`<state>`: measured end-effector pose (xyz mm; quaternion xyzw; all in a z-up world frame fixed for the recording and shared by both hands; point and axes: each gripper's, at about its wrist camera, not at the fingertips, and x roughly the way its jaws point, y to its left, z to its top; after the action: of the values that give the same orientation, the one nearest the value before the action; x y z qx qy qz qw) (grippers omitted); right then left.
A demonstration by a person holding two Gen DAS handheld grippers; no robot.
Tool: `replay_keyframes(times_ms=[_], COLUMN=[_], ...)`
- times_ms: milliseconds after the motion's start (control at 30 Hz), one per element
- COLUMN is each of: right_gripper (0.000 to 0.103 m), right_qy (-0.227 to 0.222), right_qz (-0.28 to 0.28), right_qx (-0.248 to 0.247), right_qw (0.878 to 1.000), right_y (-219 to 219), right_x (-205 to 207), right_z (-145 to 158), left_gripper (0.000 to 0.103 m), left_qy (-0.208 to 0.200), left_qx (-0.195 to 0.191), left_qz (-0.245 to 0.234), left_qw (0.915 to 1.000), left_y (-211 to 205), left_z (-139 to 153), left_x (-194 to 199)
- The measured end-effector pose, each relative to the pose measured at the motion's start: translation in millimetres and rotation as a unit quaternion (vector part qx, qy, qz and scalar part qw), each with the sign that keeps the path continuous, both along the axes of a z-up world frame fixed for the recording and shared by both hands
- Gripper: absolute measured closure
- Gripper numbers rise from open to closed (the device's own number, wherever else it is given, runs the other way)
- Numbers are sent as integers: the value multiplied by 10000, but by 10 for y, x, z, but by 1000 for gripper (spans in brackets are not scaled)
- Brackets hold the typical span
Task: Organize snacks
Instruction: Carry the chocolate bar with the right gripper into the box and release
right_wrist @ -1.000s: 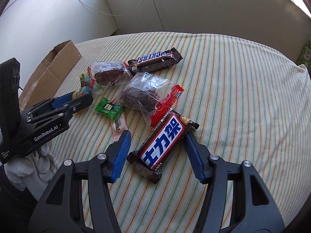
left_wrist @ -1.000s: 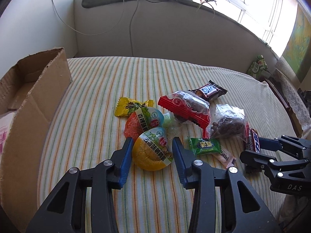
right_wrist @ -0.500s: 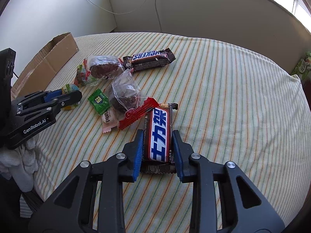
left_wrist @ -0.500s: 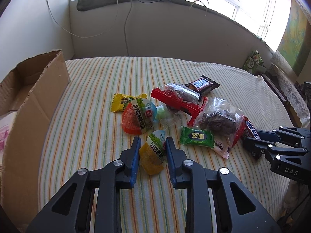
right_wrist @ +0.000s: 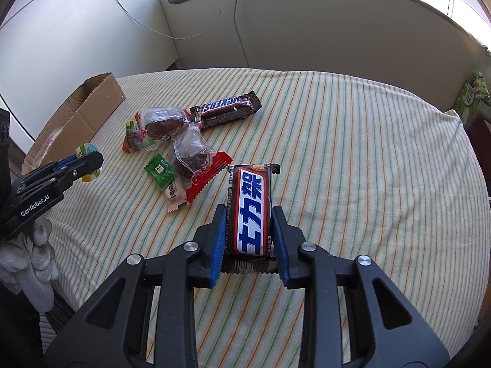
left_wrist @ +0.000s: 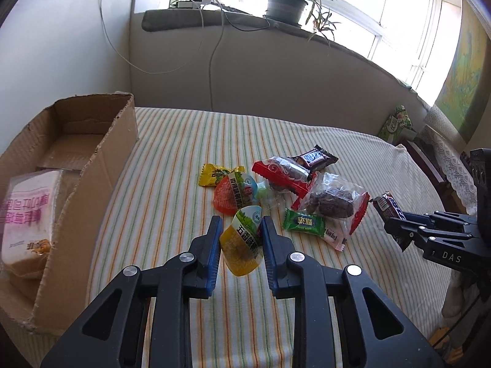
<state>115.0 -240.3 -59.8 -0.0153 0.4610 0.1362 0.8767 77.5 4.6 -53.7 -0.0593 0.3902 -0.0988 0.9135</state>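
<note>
**Two snacks gripped and clear of the cloth; most of the pile still unsorted**

Left gripper (left_wrist: 240,240): jaws narrowed onto the small yellow plastic jelly cup with a green-and-white foil lid (left_wrist: 242,245), pads pressing both sides; cup at lower centre of the left wrist view, apparently lifted off the striped tablecloth (left_wrist: 172,159).

Right gripper (right_wrist: 249,239): clamped on the brown chocolate bar with a blue-and-white label (right_wrist: 250,211), held lengthwise, far end pointing up-frame, lower centre of the right wrist view.

Open brown cardboard box (left_wrist: 101,153) at left edge of the left wrist view; already inside, one clear pack of pale bread with pink print (left_wrist: 29,214). Nothing else visible in it.

Left on the cloth, mid-frame: orange jelly cup (left_wrist: 228,196), yellow candy wrapper (left_wrist: 211,174), two clear-and-red bags of dark fruit (left_wrist: 333,204), second brown chocolate bar (left_wrist: 316,158), green candy sachet (left_wrist: 303,222), pink sachet (left_wrist: 334,236).

Judgement: early stage. One item boxed, two in hand, at least seven waiting. Next step likely carry toward the box.
</note>
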Motion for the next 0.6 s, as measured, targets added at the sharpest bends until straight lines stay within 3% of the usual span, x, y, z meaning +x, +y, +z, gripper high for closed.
replay_keyframes(times_ms=[267,600], right_gripper=[74,74], right_qy=[-318,-595], right_qz=[224,822], right_qx=[115,290], right_qw=[9992,9944], right_y=[185,791], right_x=[-19,131], right_z=[276,516], left_gripper=[80,80], left_qy=[-272,-502], left_qx=[-42,14], left_qz=[229,688], left_qw=[9994,9964], left_y=[199,602], left_z=[186,352], left_x=[-85,-209])
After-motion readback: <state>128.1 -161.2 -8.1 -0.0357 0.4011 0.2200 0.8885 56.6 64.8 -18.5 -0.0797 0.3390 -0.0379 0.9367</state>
